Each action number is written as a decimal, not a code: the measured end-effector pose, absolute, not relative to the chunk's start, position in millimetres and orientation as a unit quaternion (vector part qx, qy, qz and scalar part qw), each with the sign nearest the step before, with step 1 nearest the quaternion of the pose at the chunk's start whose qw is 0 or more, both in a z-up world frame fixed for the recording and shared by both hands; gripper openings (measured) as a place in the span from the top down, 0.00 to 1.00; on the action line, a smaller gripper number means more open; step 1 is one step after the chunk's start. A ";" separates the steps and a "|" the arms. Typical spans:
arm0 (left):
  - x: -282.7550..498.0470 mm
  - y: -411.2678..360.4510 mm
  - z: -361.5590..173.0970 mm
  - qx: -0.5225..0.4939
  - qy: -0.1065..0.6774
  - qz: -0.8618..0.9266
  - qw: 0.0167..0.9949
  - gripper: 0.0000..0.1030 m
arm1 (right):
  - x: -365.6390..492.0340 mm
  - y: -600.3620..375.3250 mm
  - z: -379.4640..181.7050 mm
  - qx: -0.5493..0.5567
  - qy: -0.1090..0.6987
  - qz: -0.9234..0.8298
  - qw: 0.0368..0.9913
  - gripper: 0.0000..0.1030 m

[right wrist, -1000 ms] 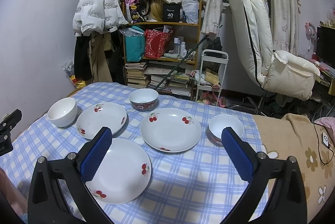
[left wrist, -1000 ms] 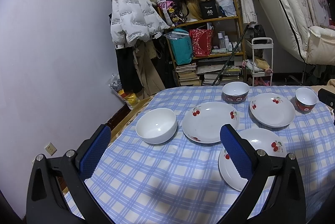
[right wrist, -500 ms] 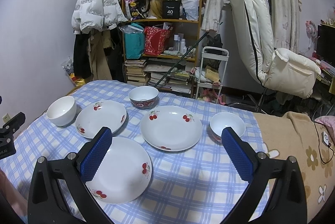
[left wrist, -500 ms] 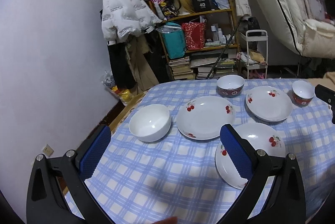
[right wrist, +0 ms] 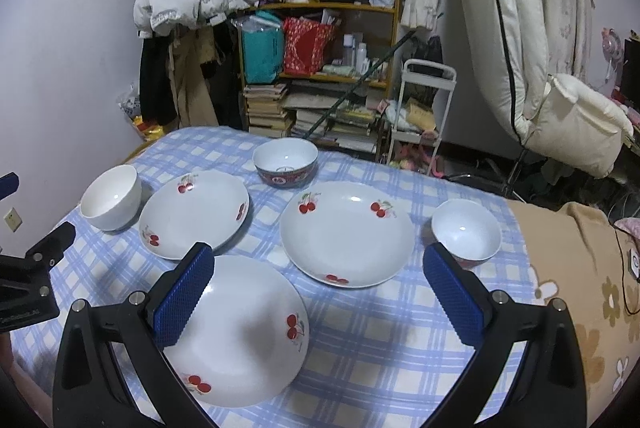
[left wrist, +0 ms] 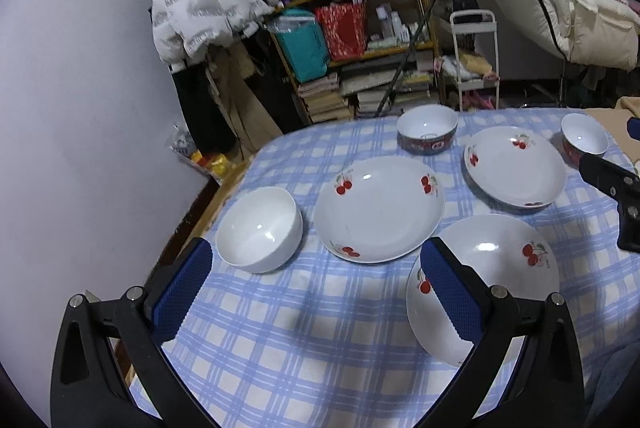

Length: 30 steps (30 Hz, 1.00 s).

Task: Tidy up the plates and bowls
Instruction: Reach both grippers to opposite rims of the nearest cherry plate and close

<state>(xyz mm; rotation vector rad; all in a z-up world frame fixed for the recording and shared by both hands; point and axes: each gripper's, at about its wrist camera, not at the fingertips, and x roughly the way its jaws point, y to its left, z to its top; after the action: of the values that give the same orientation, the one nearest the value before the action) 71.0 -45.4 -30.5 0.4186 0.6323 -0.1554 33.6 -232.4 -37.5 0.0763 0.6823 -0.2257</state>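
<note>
Both claws are held wide open and empty above the surface (left wrist: 280, 348). The nearest cherry plate (right wrist: 248, 328) is seen under the right claw (right wrist: 312, 292), partly beneath the left claw (left wrist: 320, 292) too.

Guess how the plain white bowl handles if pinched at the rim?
White bowl looks glazed and glossy, so probably slippery against the fingers. Likely rigid ceramic, chippable if dropped. Deep walls over what seems a narrow base: a sideways push may tip it on the cloth.
</note>
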 end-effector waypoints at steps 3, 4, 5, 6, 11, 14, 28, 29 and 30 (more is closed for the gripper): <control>86.1 -49.2 -36.9 0.199 0.325 -0.077 0.921 0.01 | 42.4 -232.9 -44.7 0.037 0.350 -0.106 0.930 0.00; 90.3 -50.3 -39.5 0.196 0.333 -0.078 0.919 0.01 | 45.5 -233.8 -48.3 0.037 0.359 -0.105 0.927 0.00; 94.1 -50.7 -42.0 0.193 0.344 -0.081 0.915 0.01 | 49.1 -233.3 -51.5 0.037 0.367 -0.103 0.924 0.00; 99.5 -51.3 -46.3 0.187 0.363 -0.088 0.908 0.01 | 52.3 -232.4 -54.1 0.038 0.375 -0.100 0.921 0.00; 113.4 -58.4 -75.9 0.198 0.411 -0.096 0.885 0.01 | 67.9 -236.4 -75.8 0.046 0.417 -0.082 0.904 0.00; 120.0 -60.5 -94.9 0.203 0.436 -0.100 0.871 0.01 | 76.9 -237.7 -89.2 0.056 0.438 -0.074 0.894 0.05; 144.6 -60.2 -151.6 0.173 0.517 -0.129 0.828 0.01 | 103.7 -246.4 -143.8 0.071 0.524 -0.064 0.846 0.26; 145.3 -60.6 -153.3 0.173 0.518 -0.130 0.828 0.01 | 105.3 -246.8 -147.8 0.073 0.530 -0.061 0.843 0.27; 145.4 -61.7 -155.4 0.172 0.520 -0.132 0.826 0.01 | 106.2 -247.7 -150.4 0.076 0.534 -0.058 0.840 0.29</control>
<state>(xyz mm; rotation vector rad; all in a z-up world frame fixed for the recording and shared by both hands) 145.4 -61.7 -155.4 0.3656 1.1037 -0.2811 106.2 -247.7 -150.4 0.1617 1.1294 -0.1236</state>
